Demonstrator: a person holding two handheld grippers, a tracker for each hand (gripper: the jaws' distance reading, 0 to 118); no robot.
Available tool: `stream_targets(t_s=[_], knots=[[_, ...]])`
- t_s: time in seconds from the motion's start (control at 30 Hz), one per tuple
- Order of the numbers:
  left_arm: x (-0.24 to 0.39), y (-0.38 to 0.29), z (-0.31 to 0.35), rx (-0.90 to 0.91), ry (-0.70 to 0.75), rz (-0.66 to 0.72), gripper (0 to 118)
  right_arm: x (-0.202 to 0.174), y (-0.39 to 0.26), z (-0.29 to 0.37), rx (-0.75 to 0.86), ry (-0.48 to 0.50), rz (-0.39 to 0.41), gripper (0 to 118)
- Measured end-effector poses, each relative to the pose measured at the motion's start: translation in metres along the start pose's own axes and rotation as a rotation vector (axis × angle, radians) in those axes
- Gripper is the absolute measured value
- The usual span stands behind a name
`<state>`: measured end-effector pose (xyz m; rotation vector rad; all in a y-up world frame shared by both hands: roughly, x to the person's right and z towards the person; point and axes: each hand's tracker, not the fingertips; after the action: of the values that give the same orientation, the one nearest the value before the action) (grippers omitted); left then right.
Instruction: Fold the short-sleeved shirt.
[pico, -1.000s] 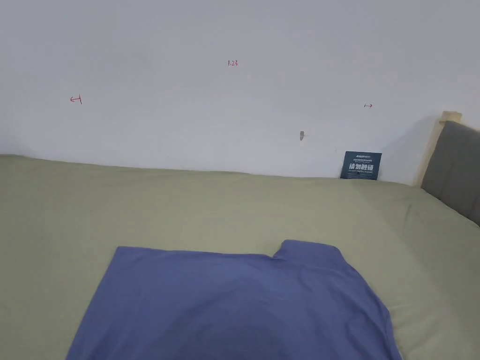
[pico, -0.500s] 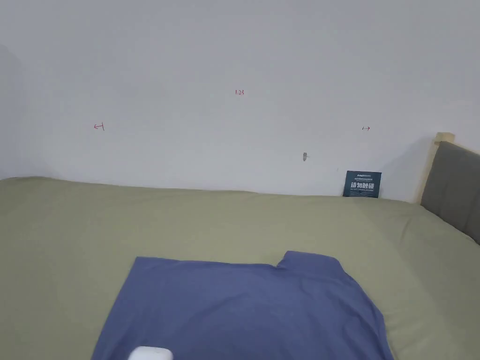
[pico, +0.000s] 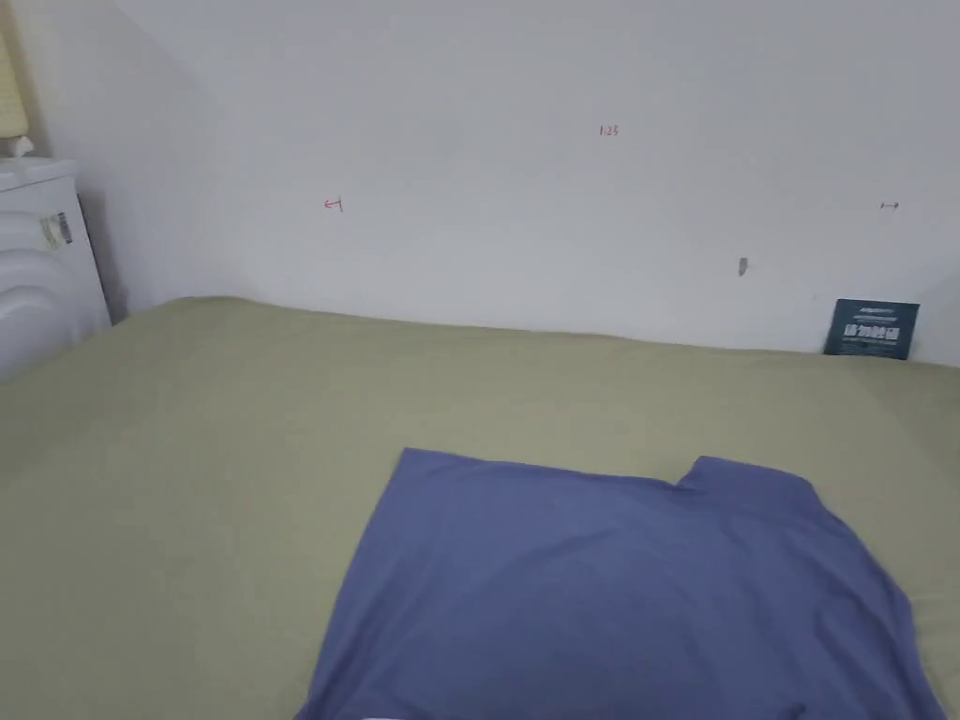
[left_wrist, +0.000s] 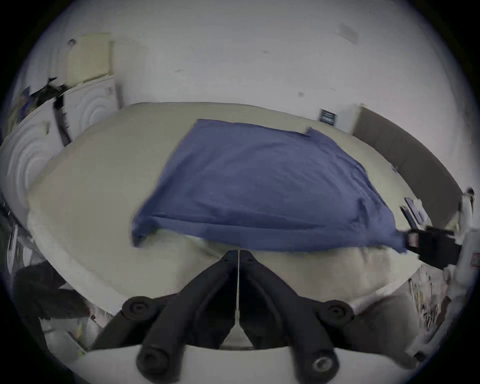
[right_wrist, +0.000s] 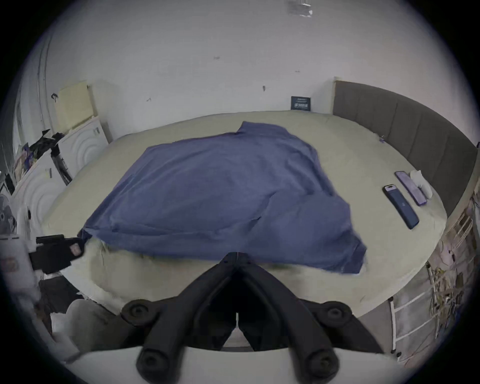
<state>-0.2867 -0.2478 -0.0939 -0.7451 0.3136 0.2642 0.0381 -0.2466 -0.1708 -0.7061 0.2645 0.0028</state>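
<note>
Blue short-sleeved shirt (pico: 609, 581) is lying spread on the green bed (pico: 206, 450), its near hem lifting at six o'clock. You are pinching that hem with both tongs: left gripper (left_wrist: 238, 253) is clamped on the edge, right gripper (right_wrist: 237, 254) likewise, further toward three o'clock. Folding is barely starting, I judge; sleeves and body are all remaining.

three near views across one bed (pico: 187, 422)
</note>
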Motion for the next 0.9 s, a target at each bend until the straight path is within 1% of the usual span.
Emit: stream_targets(t_s=[0.03,0.07,0.1,0.13,0.17,0.2,0.27,0.3,0.37,0.4,0.43,0.5,0.53,0.57,0.6,0.63,0.7,0.8,0.87,0.9], knots=[[-0.016,0.004,-0.002,0.019,0.023,0.037,1,0.01,0.002,-0.005,0.007,-0.005,-0.011,1],[-0.033,0.008,-0.006,0.03,0.044,0.055,15,0.018,0.004,-0.005,0.015,-0.014,-0.026,1],[-0.049,0.014,-0.01,0.018,0.058,0.07,44,0.025,0.007,-0.005,0.02,-0.025,-0.041,1],[-0.061,0.018,-0.016,-0.011,0.071,0.09,85,0.031,0.009,-0.006,0.016,-0.029,-0.051,1],[-0.073,0.021,-0.024,-0.053,0.074,0.103,118,0.035,0.019,0.001,0.011,-0.031,-0.065,1],[-0.082,0.023,-0.028,-0.071,0.083,0.144,118,0.041,0.021,0.001,0.009,-0.031,-0.079,1],[-0.099,0.026,-0.034,-0.061,0.018,0.218,118,0.049,0.023,0.001,0.016,-0.033,-0.09,1],[-0.102,0.028,-0.04,-0.068,0.027,0.232,118,0.055,0.026,0.0,0.021,-0.037,-0.093,1],[-0.099,0.034,-0.048,-0.08,0.053,0.192,116,0.063,0.027,-0.002,0.023,-0.037,-0.095,1],[-0.094,0.034,-0.051,-0.083,0.052,0.16,110,0.068,0.028,-0.004,0.017,-0.039,-0.099,1],[-0.092,0.037,-0.055,-0.1,0.054,0.146,95,0.074,0.029,-0.005,0.01,-0.044,-0.1,1],[-0.09,0.043,-0.062,-0.116,0.049,0.144,20,0.089,0.027,-0.009,-0.004,-0.047,-0.117,2],[-0.091,0.042,-0.067,-0.118,0.042,0.143,2,0.097,0.026,-0.011,-0.019,-0.037,-0.145,5],[-0.091,0.044,-0.073,-0.129,0.031,0.142,2,0.105,0.027,-0.011,-0.05,-0.039,-0.184,21],[-0.088,0.043,-0.073,-0.121,0.049,0.136,2,0.114,0.027,-0.013,-0.074,-0.053,-0.216,47],[-0.088,0.043,-0.073,-0.113,0.05,0.141,2,0.122,0.026,-0.015,-0.085,-0.053,-0.229,68],[-0.089,0.042,-0.07,-0.093,0.028,0.173,2,0.133,0.027,-0.019,-0.118,-0.042,-0.214,68],[-0.085,0.044,-0.064,-0.095,0.03,0.147,2,0.138,0.025,-0.026,-0.125,-0.048,-0.169,68],[-0.082,0.047,-0.063,-0.096,0.03,0.128,2,0.14,0.024,-0.036,-0.166,-0.043,-0.161,68],[-0.081,0.048,-0.063,-0.098,0.026,0.124,2,0.14,0.023,-0.043,-0.206,-0.049,-0.143,68]])
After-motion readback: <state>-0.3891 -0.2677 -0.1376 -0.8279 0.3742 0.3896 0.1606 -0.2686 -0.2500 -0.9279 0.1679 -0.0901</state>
